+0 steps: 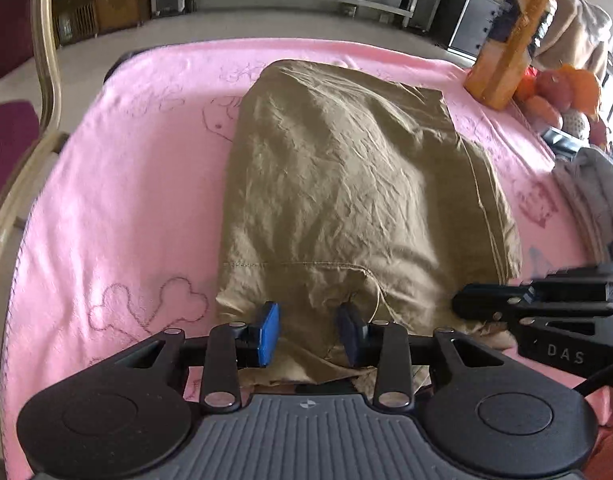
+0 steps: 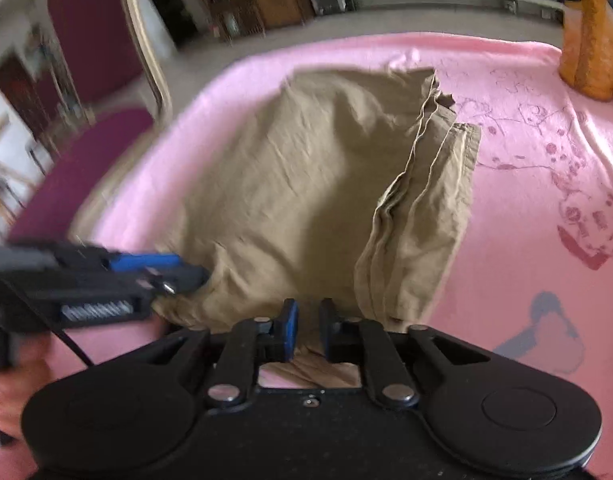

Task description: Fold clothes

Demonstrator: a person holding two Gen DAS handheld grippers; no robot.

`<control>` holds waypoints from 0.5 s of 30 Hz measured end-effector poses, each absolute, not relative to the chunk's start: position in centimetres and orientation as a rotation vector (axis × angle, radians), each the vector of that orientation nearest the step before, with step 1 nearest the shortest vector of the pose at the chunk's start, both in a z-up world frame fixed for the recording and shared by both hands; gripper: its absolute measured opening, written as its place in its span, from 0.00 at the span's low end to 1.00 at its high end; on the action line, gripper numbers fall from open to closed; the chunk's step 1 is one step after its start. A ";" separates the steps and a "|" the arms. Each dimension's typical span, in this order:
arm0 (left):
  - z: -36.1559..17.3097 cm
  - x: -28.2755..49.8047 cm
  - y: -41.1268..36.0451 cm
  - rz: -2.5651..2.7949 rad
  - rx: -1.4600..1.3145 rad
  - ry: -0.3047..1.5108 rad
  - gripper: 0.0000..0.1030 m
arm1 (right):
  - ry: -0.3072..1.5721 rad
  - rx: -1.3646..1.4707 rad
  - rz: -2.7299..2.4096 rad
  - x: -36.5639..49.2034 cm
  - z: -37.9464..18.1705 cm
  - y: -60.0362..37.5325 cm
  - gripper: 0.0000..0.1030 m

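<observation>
Khaki cotton garment (image 1: pixel 346 184), soft, light and floppy, is best taken at its near hem in the lower frame, where the right gripper (image 2: pixel 306 330) seems clamped on cloth and the left gripper (image 1: pixel 308 334) stands apart astride it.

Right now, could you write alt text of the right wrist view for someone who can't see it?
A right gripper is shut on the near edge of a folded khaki garment lying on a pink blanket. The left gripper reaches the garment's near left corner, with a maroon chair behind.
</observation>
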State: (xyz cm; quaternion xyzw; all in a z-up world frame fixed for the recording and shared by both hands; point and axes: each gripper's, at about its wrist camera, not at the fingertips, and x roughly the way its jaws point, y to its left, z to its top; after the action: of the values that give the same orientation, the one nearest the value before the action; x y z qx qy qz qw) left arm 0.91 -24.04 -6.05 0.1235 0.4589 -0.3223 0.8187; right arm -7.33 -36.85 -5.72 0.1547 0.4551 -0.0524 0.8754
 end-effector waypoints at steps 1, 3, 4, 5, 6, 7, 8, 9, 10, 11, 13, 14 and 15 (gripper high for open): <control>-6.0 0.7 -24.0 -0.683 0.276 0.973 0.35 | 0.959 0.280 -0.114 -7.4 -5.6 -36.5 0.03; -5.9 0.4 -23.7 -0.685 0.286 0.973 0.35 | 0.973 0.226 -0.130 -7.8 -5.2 -36.0 0.02; -5.8 0.3 -23.6 -0.687 0.289 0.974 0.35 | 0.977 0.217 -0.138 -8.1 -5.0 -36.0 0.02; -5.4 0.2 -23.4 -0.691 0.292 0.966 0.34 | 0.975 0.217 -0.152 -8.4 -4.7 -36.2 0.03; -4.9 0.0 -23.2 -0.697 0.294 0.950 0.31 | 0.971 0.219 -0.167 -8.8 -4.3 -36.5 0.04; -4.1 -0.2 -23.0 -0.709 0.284 0.923 0.30 | 0.968 0.220 -0.182 -9.2 -3.9 -36.7 0.05; -3.2 -0.3 -22.8 -0.727 0.264 0.887 0.31 | 0.940 0.244 -0.196 -9.6 -3.3 -37.3 0.05; -2.3 -0.4 -22.6 -0.744 0.245 0.850 0.31 | 0.907 0.273 -0.211 -10.1 -2.6 -38.0 0.06; -1.4 -0.3 -22.6 -0.754 0.232 0.817 0.31 | 0.862 0.317 -0.217 -10.5 -1.9 -38.9 0.06; -0.9 0.0 -22.9 -0.752 0.235 0.793 0.32 | 0.813 0.358 -0.221 -10.7 -1.4 -39.8 0.06; -0.5 1.0 -23.7 -0.731 0.258 0.759 0.32 | 0.761 0.426 -0.203 -9.9 -1.1 -41.0 0.07; -0.8 1.7 -24.2 -0.715 0.269 0.754 0.32 | 0.737 0.459 -0.192 -9.4 -1.0 -41.6 0.07; -1.2 2.4 -24.6 -0.702 0.270 0.760 0.32 | 0.712 0.492 -0.182 -8.9 -1.0 -42.2 0.07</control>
State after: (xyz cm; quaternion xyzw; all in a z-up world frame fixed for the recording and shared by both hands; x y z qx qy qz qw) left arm 2.44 -24.61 -1.22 0.1284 0.3620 -0.3346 0.8605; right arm -8.95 -42.23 -0.98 0.2381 0.3447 -0.0879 0.9038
